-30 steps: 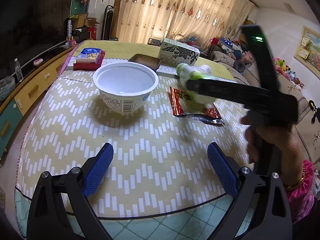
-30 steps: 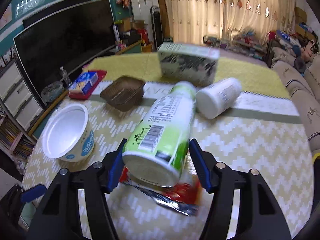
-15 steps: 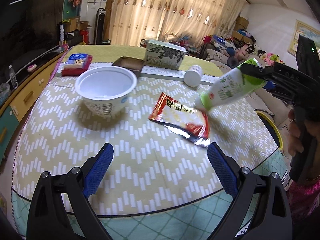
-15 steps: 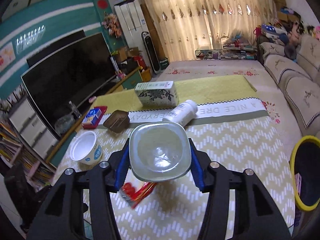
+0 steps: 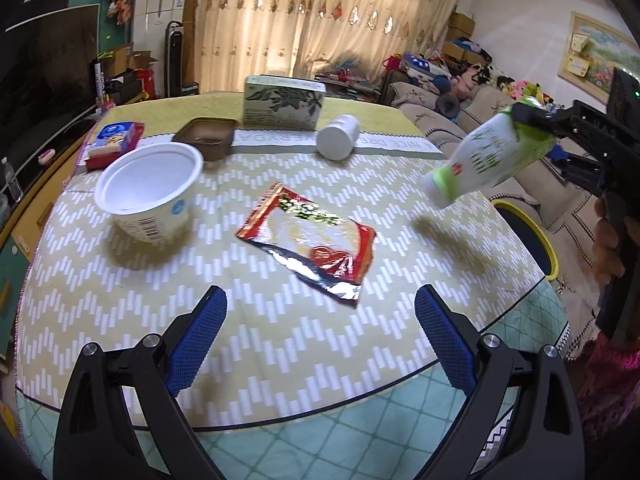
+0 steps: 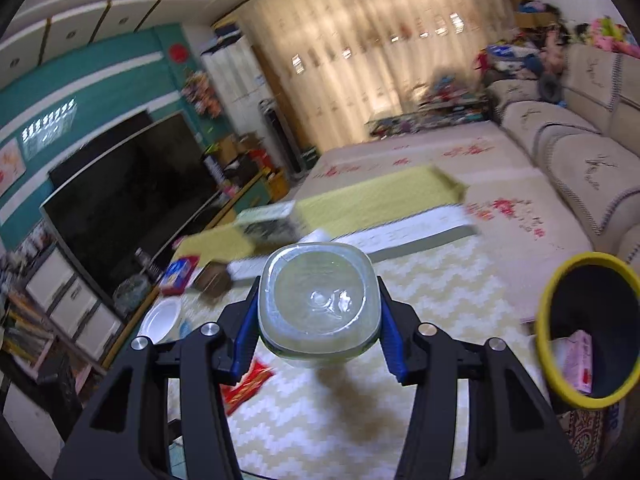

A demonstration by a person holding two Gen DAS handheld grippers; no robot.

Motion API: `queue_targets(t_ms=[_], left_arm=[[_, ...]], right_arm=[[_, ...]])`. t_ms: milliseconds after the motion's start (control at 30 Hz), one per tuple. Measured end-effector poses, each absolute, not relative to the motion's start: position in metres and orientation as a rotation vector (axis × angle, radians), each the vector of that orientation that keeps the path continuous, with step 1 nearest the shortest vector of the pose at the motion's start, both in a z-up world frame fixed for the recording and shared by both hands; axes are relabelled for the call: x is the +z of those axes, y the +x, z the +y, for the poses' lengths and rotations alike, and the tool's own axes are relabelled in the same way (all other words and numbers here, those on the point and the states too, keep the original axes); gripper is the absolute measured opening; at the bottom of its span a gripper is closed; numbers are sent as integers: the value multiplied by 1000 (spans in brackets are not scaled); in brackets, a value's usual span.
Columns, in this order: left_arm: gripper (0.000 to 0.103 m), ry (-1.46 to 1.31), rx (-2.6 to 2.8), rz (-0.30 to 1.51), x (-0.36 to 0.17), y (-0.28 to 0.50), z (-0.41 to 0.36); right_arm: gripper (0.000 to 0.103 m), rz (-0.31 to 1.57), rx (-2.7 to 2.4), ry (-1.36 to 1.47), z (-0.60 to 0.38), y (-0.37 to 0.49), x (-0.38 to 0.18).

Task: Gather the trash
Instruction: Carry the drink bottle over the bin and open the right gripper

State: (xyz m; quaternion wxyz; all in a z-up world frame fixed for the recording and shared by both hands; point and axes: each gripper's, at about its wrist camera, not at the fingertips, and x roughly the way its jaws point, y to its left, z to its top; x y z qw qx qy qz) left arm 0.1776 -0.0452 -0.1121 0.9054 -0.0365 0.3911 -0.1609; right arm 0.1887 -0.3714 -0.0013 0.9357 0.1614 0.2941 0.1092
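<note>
On the table (image 5: pixel 120 288), everything sits around the red snack wrapper (image 5: pixel 312 240), which lies flat near the middle of the zigzag cloth. To its left stands the white paper bowl (image 5: pixel 148 192), upright and apart from it. Behind the wrapper are a brown tray (image 5: pixel 206 142), a patterned box (image 5: pixel 284 102) and a white bottle (image 5: pixel 338 140) lying on its side. In front of the wrapper hovers the left gripper (image 5: pixel 320 336), its 2 blue pads spread wide with nothing between them. To the wrapper's right, lifted clear of the table, is the green-and-white bottle (image 5: pixel 484 160), tilted cap-down; the right gripper (image 6: pixel 318 320) is clamped on it, both blue pads pressing its sides near the base. Farther right, past the table edge, stands a yellow-rimmed bin (image 6: pixel 548 308) holding a pink packet (image 6: pixel 578 360).
</note>
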Motion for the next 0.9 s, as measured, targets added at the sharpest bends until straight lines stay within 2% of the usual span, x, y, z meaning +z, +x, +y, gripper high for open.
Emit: queue_targets(t_ms=[233, 500, 733, 900], left_arm=[[94, -71, -356, 830, -116, 187, -65], [94, -29, -368, 855, -121, 199, -92], [94, 5, -367, 867, -122, 210, -108], [94, 8, -367, 888, -126, 220, -110]], right_arm=[[49, 529, -86, 366, -466, 163, -4], [49, 581, -373, 421, -558, 154, -53], [50, 633, -425, 471, -597, 163, -91], [53, 643, -423, 491, -606, 168, -97]])
